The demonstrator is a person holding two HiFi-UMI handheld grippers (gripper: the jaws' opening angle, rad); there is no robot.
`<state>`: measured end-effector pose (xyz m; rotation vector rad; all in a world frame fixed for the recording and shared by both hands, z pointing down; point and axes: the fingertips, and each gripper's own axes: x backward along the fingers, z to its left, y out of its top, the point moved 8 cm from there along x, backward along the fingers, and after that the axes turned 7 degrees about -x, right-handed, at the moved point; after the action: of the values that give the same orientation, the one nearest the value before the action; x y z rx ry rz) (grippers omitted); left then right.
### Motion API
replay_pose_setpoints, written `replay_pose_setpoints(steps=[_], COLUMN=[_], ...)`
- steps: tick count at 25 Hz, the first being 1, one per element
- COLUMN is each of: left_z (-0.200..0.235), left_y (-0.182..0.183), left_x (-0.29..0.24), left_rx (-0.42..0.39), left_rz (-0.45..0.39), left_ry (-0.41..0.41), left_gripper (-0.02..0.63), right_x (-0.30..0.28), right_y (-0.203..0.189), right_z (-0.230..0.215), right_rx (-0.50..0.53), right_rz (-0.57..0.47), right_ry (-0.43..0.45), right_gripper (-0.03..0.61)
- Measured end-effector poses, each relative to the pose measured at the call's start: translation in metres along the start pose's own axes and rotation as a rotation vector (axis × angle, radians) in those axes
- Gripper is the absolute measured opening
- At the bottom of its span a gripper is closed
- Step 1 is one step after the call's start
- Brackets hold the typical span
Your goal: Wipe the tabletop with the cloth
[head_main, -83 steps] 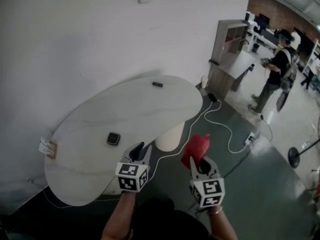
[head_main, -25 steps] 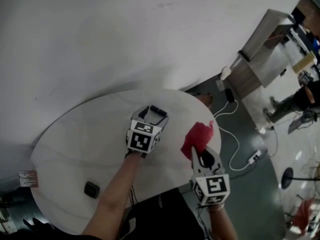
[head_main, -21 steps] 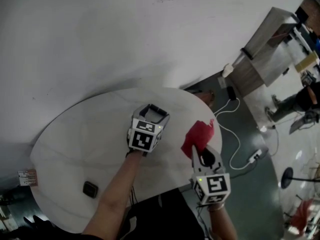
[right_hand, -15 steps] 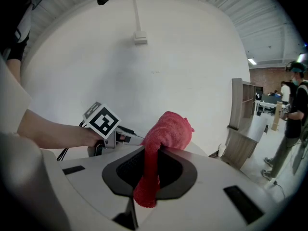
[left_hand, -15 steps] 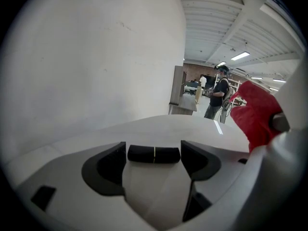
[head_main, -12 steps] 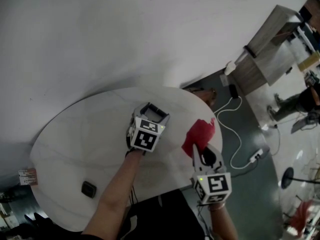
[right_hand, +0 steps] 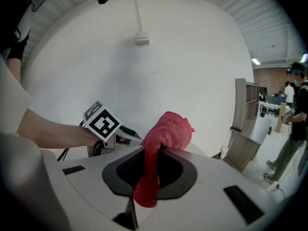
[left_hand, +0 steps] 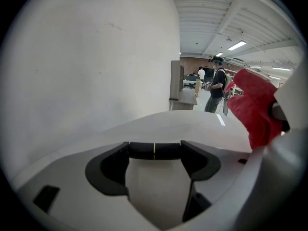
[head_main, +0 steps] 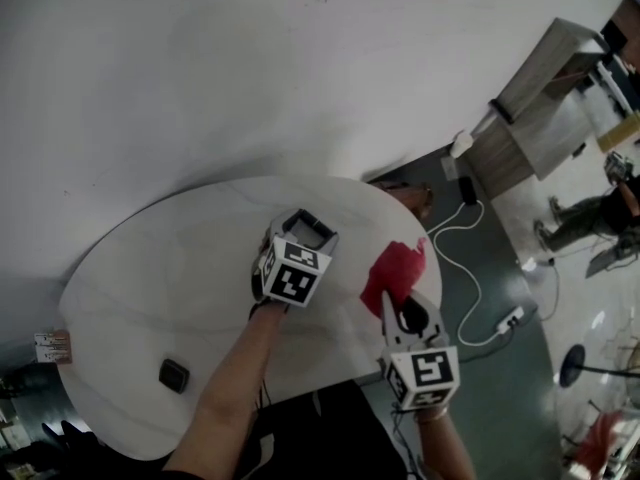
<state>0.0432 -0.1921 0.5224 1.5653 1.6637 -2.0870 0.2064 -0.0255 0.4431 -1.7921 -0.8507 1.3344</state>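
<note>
Cloth (head_main: 393, 271), red and bunched, clamped in the right tongs (head_main: 393, 304) at the right-hand rim of the white oval tabletop (head_main: 150, 278), lying partly over the rim and partly over the dark floor (head_main: 500, 388) in the head view. Cannot tell whether touching the surface. In the right gripper view, jaws pressed on the fabric from both sides, with the bulk heaped beyond the tips and a narrow tail hanging back between them toward the camera. Left tongs (head_main: 312, 226) out over the middle of the tabletop, just left of the cloth and apart from it, with the marker cube facing up and a bare forearm behind. In the left gripper view, jaws brought fully together, dark tips meeting with nothing between them, and the red cloth off to the right above the pale surface. Small dark square object (head_main: 173, 375) near the tabletop's near-left edge, well apart from both tongs. Small card (head_main: 48, 346) at the far-left rim. White wall (head_main: 250, 68) close behind the tabletop. White cable (head_main: 470, 258) looping over the floor to the right, a wooden cabinet (head_main: 540, 88) beyond it, and a standing person (left_hand: 217, 83) in the distance.
</note>
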Motion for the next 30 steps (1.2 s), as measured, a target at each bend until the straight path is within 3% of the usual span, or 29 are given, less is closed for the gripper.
replay_pose_setpoints(steps=[9, 16, 30], left_z=[0.013, 0.039, 0.118], left_y=[0.022, 0.015, -0.021], left_x=[0.064, 0.113, 0.168], left_rx=[0.046, 0.123, 0.230], left_rz=[-0.101, -0.139, -0.191], left_ry=[0.083, 0.179, 0.296], left_gripper=[0.336, 0.336, 0.336], right_x=[-0.007, -0.035, -0.172], right_y=[0.013, 0.029, 0.064], right_z=[0.007, 0.027, 0.123], right_rx=[0.033, 0.081, 0.286], right_rz=[-0.030, -0.013, 0.096], right_ry=[0.078, 0.210, 0.450], right_gripper=[0.046, 0.046, 0.046])
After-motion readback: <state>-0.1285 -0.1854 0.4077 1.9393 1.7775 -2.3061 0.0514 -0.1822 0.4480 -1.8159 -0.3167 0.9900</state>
